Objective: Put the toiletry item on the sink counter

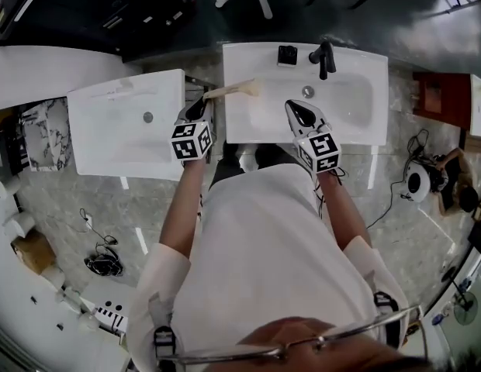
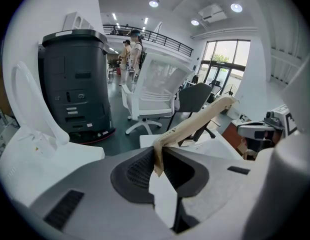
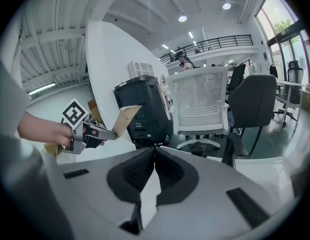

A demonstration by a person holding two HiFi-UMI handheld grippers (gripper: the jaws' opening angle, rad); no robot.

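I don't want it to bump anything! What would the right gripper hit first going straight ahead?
Probably nothing nearby: the right gripper, shut and empty, points level over the white sink. Beyond that stands the black machine beside a white office chair; distance is unclear.

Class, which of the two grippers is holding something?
The left gripper: its jaws pinch a flat tan packet; the right gripper is shut on nothing.

This is a large open office or test hall, not a real bathroom. Two white sink units [image 1: 109, 130] stand free on a tiled floor [image 1: 62, 208] strewn with loose cables [image 1: 105, 263]. Swivel chairs [image 2: 155, 91] sit beyond them, with a railed mezzanine [image 2: 165, 38] and tall glazed doors [image 2: 220, 64] far off.
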